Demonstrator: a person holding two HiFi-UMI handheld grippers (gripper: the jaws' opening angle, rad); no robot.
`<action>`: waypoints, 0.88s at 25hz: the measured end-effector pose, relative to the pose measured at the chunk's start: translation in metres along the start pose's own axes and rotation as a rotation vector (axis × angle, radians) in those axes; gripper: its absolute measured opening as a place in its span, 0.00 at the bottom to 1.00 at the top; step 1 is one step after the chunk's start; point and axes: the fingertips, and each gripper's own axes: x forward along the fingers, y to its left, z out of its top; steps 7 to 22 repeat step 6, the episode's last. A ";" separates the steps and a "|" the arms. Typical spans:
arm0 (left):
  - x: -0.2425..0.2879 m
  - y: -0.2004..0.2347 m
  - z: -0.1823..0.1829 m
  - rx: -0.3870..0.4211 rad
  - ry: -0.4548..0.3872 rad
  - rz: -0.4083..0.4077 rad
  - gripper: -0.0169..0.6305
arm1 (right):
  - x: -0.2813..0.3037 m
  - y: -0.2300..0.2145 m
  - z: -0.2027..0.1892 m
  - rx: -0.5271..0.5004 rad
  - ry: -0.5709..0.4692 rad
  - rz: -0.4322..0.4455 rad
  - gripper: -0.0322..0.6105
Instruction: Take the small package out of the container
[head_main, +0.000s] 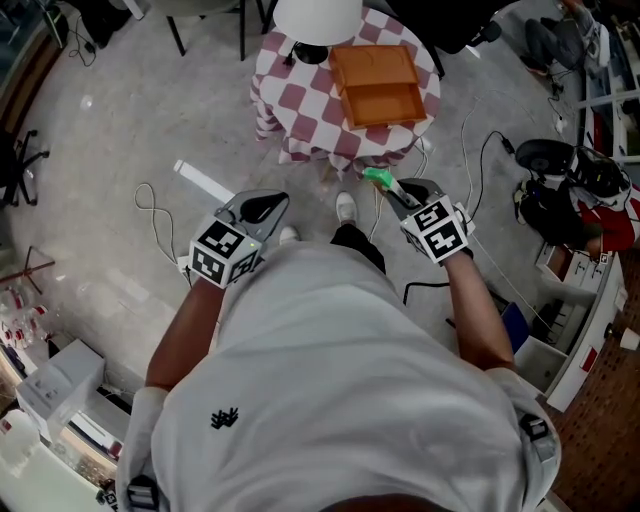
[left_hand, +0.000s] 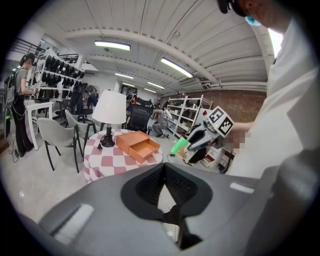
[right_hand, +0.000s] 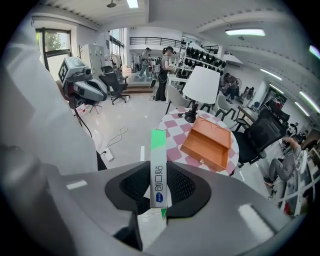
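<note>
An orange container (head_main: 378, 85) with its drawer pulled open stands on a round table with a red-and-white checked cloth (head_main: 300, 100); the drawer looks empty. My right gripper (head_main: 395, 192) is held off the table's near edge, shut on the small package (head_main: 380, 181), a slim white box with a green end. In the right gripper view the small package (right_hand: 158, 170) stands upright between the jaws of my right gripper (right_hand: 159, 185), with the orange container (right_hand: 210, 142) beyond it. My left gripper (head_main: 262, 208) hangs to the left, shut and holding nothing; its own view shows the left gripper (left_hand: 165, 172) with its jaws together.
A white-shaded lamp (head_main: 317, 18) stands on the table behind the container. A white power strip (head_main: 203, 182) and loose cables lie on the floor near my feet. Shelving and storage boxes (head_main: 570, 300) line the right side. Chairs stand beyond the table.
</note>
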 end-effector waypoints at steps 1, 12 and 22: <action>0.001 0.001 0.000 -0.002 0.001 0.003 0.11 | 0.001 -0.003 -0.001 0.004 0.003 0.000 0.20; 0.009 0.010 0.006 -0.007 0.005 0.013 0.11 | 0.006 -0.021 0.000 0.005 0.010 0.000 0.20; 0.009 0.010 0.006 -0.007 0.005 0.013 0.11 | 0.006 -0.021 0.000 0.005 0.010 0.000 0.20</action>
